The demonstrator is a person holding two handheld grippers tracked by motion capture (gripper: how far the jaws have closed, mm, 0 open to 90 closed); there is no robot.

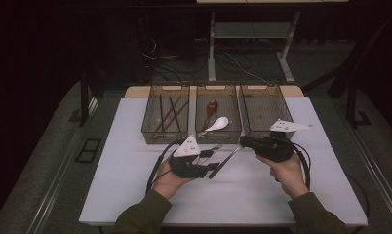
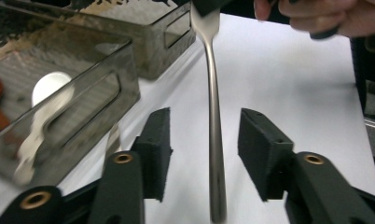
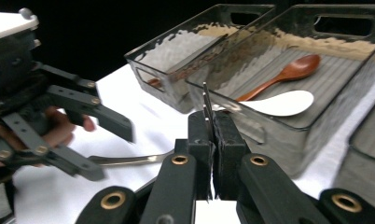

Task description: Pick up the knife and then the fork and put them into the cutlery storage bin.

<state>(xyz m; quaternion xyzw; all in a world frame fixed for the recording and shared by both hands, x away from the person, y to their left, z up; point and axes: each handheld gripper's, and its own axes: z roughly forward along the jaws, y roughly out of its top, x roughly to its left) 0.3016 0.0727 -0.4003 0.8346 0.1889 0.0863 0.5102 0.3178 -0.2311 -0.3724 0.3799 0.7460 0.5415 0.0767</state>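
R claw clamps fork at tines; handle runs straight back btwn open L claw pads, no contact. R is nearer bins.

Dim room, bright tabletop, blurred foreground

olive-green sleeves, black grippers with brass-coloured rivets

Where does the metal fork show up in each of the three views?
High view: fork lies slanted between the two grippers, below the middle bin.
Left gripper view: its handle runs up between the open jaws.
Right gripper view: tines stick up from the shut jaws.
Shared landmark: white spoon.
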